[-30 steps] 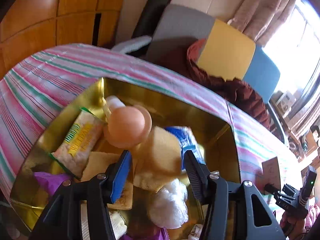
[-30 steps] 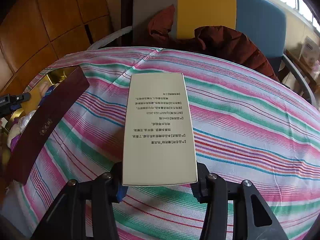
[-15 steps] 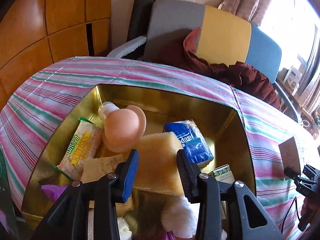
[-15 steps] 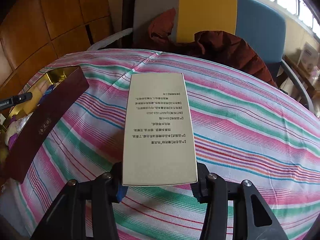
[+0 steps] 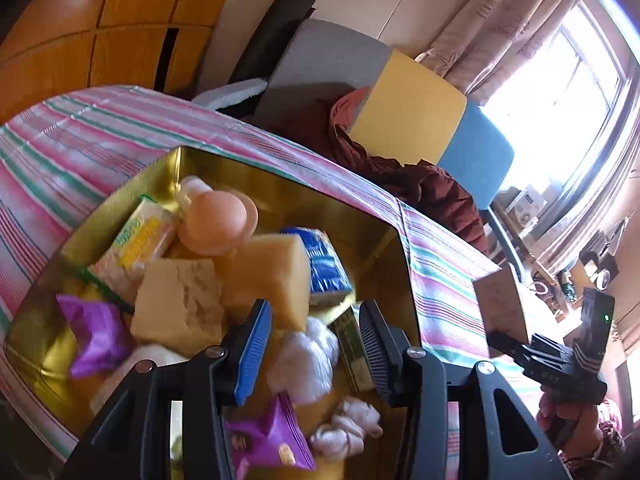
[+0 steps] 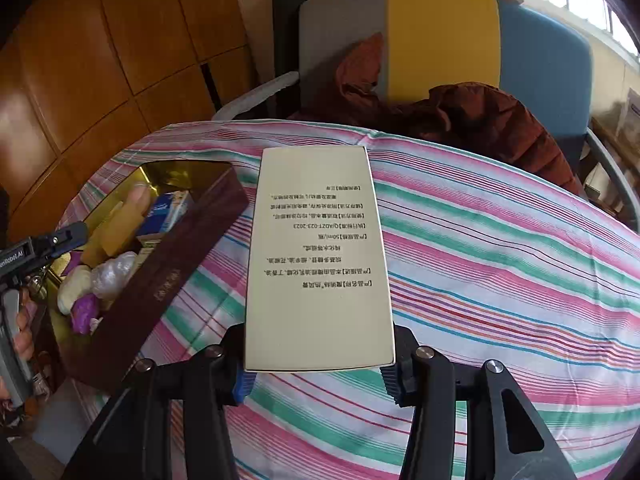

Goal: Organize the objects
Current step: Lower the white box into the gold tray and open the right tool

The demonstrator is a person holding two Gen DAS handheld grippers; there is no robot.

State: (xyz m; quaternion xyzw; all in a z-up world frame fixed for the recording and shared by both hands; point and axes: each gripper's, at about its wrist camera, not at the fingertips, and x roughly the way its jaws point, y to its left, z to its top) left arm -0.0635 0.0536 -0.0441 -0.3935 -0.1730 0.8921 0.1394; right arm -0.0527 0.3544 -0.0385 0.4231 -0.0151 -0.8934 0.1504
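Observation:
A gold-lined box (image 5: 384,224) with dark red outer walls (image 6: 172,276) sits on the striped table. It holds two yellow sponges (image 5: 268,276), a peach round item (image 5: 216,220), a blue packet (image 5: 324,268), a cracker packet (image 5: 140,240), purple wrappers (image 5: 100,332) and white fluffy balls (image 5: 304,360). My left gripper (image 5: 312,352) is open and empty just above the box contents. My right gripper (image 6: 318,376) is shut on a cream carton (image 6: 316,256) with printed text, held above the table to the right of the box.
The table wears a pink, green and white striped cloth (image 6: 500,264). A chair with grey, yellow and blue panels (image 6: 440,36) and a dark red jacket (image 6: 480,116) stands behind the table. Wooden wall panels (image 6: 100,60) are at the left.
My left gripper has opened and let go of the yellow sponge, which now lies in the box ahead of the fingers. The right gripper with the carton has barely moved.

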